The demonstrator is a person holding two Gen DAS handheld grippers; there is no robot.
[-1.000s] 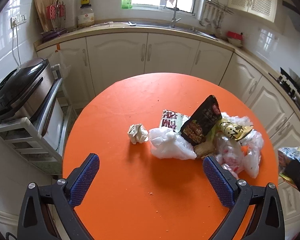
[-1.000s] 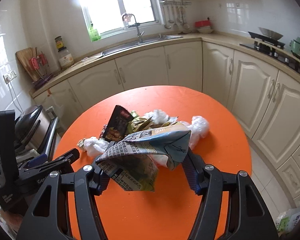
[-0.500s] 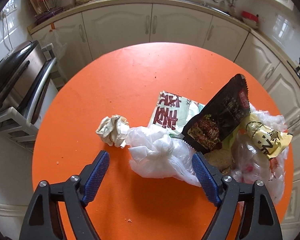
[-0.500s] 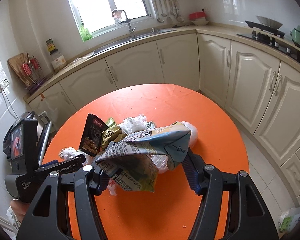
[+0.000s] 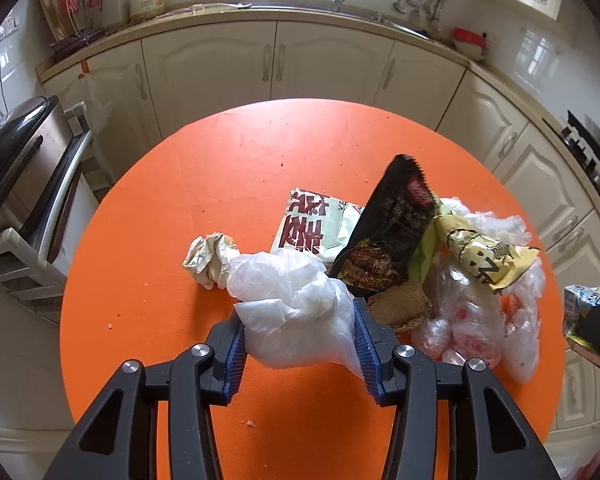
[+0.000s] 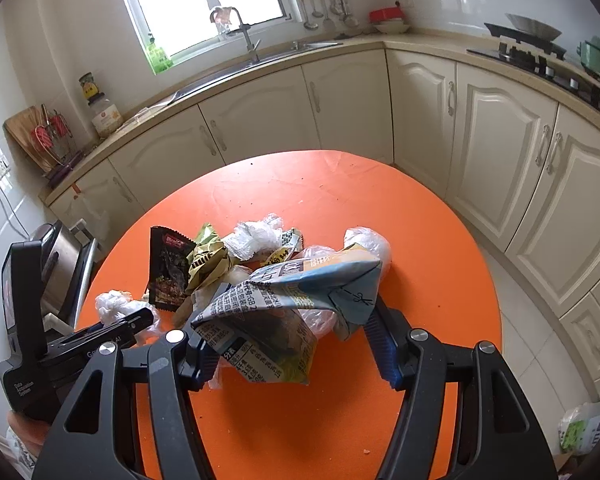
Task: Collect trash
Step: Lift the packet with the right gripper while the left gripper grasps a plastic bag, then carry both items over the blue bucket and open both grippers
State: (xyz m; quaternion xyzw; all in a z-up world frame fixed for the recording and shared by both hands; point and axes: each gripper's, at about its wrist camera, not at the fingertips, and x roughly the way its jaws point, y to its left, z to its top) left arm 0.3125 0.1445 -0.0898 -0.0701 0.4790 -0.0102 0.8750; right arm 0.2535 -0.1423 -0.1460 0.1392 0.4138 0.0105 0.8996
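While left fingers (image 5: 300, 350) clamp plastic bag (image 5: 296, 312) crosswise, right fingers (image 6: 290, 346) clamp carton (image 6: 288, 300).

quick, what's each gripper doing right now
Left gripper: shut on the white plastic bag.
Right gripper: shut on the crumpled carton.

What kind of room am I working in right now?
A home kitchen, most likely: cream cabinets run under a counter with a sink and faucet below a window, and a stove sits on the right. The trash lies on a round orange table.
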